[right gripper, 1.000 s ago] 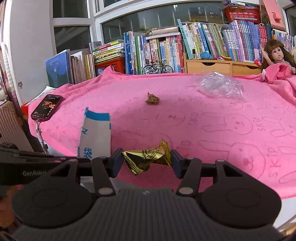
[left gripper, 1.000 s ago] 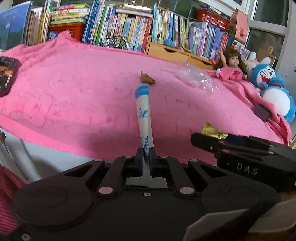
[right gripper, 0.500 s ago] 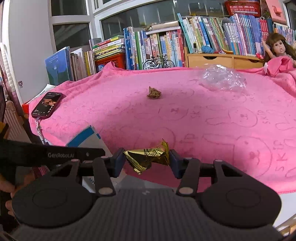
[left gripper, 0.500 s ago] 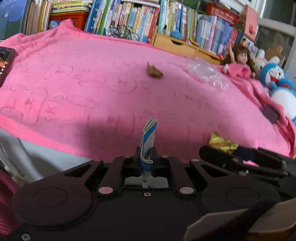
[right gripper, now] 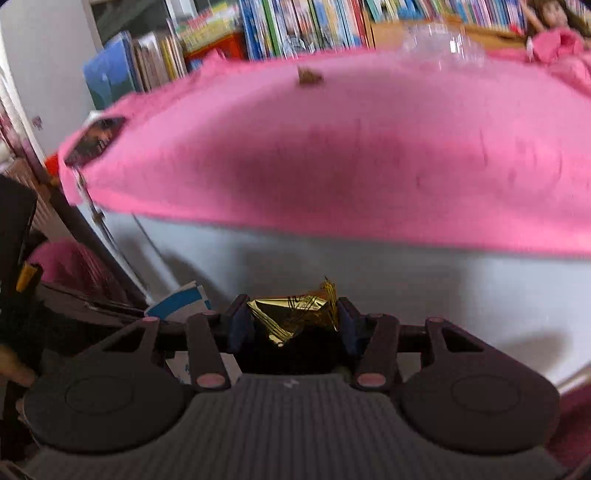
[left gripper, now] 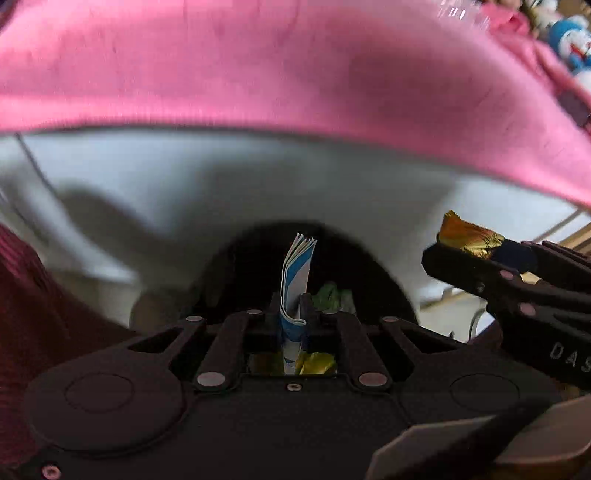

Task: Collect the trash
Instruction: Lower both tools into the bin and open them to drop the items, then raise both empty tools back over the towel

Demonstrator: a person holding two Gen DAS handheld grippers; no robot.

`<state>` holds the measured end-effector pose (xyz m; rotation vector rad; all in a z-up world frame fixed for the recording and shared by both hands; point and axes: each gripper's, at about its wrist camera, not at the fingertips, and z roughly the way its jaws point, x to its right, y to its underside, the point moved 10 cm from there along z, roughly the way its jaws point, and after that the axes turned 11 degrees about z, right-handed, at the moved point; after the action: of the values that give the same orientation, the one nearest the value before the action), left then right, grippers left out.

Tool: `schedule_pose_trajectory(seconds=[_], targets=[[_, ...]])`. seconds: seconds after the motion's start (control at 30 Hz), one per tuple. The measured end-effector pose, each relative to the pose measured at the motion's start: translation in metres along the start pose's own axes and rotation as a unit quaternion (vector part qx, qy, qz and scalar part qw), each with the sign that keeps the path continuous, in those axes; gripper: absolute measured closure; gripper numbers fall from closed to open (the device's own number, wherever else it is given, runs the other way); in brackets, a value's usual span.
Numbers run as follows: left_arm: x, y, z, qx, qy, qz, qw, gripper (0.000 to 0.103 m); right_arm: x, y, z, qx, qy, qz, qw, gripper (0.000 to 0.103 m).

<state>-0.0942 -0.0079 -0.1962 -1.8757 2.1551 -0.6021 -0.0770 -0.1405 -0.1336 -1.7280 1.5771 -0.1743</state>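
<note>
My left gripper [left gripper: 293,306] is shut on a folded blue-and-white paper packet [left gripper: 297,273] that stands upright between its jaws. It hangs below the table edge, over a dark bin opening [left gripper: 236,266] with green and gold scraps inside. My right gripper [right gripper: 293,321] is shut on a crumpled gold foil wrapper [right gripper: 295,317]. In the left wrist view the gold foil wrapper [left gripper: 467,236] shows at the right, beside the bin. A brown crumpled scrap [right gripper: 309,76] and a clear plastic wrapper [right gripper: 443,48] lie far back on the pink cloth [right gripper: 332,147].
The pink cloth hangs over the white table front [right gripper: 369,273]. A phone [right gripper: 96,138] lies at the cloth's left corner. Books [right gripper: 295,26] and a doll [right gripper: 554,14] line the back. A red sleeve [left gripper: 33,314] is at the left.
Both grippers have dropped from above the cloth to below the table edge, still holding the packet and the foil. The left one now hangs over the bin. The views are motion-blurred.
</note>
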Motion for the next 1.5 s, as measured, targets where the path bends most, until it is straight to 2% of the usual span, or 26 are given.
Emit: schedule_pose_trajectory(seconds=[0.2, 0.5, 0.6, 0.73, 0.77, 0.97, 1.27, 1.5], targets=[[0.002, 0.017, 0.025, -0.045, 0.002, -0.002, 0.999, 0.094, 0.012, 0.028, 0.022, -0.05, 0.017, 0.023, 0.998, 0.048], [0.003, 0.023, 0.032, -0.059, 0.001, 0.004, 0.9982, 0.092, 0.015, 0.042, 0.03, -0.079, 0.02, 0.043, 0.996, 0.043], [0.005, 0.024, 0.032, -0.057, -0.001, 0.008, 0.9984, 0.092, 0.014, 0.041, 0.032, -0.079, 0.02, 0.044, 0.996, 0.04], [0.007, 0.02, 0.025, -0.049, -0.009, 0.014, 0.9987, 0.078, 0.013, 0.039, 0.032, -0.078, 0.018, 0.046, 0.996, 0.028], [0.008, 0.019, 0.023, -0.046, -0.01, 0.015, 0.9988, 0.072, 0.014, 0.039, 0.031, -0.078, 0.017, 0.046, 0.996, 0.028], [0.005, 0.007, 0.01, -0.023, -0.031, 0.025, 0.9989, 0.058, 0.015, 0.034, 0.029, -0.074, 0.017, 0.051, 0.996, 0.023], [-0.001, -0.011, -0.008, 0.011, -0.044, 0.026, 0.9986, 0.045, 0.014, 0.028, 0.024, -0.066, 0.01, 0.049, 0.997, 0.015], [-0.002, -0.019, -0.017, 0.024, -0.04, 0.018, 0.9988, 0.044, 0.013, 0.021, 0.018, -0.051, 0.007, 0.045, 0.998, 0.013]])
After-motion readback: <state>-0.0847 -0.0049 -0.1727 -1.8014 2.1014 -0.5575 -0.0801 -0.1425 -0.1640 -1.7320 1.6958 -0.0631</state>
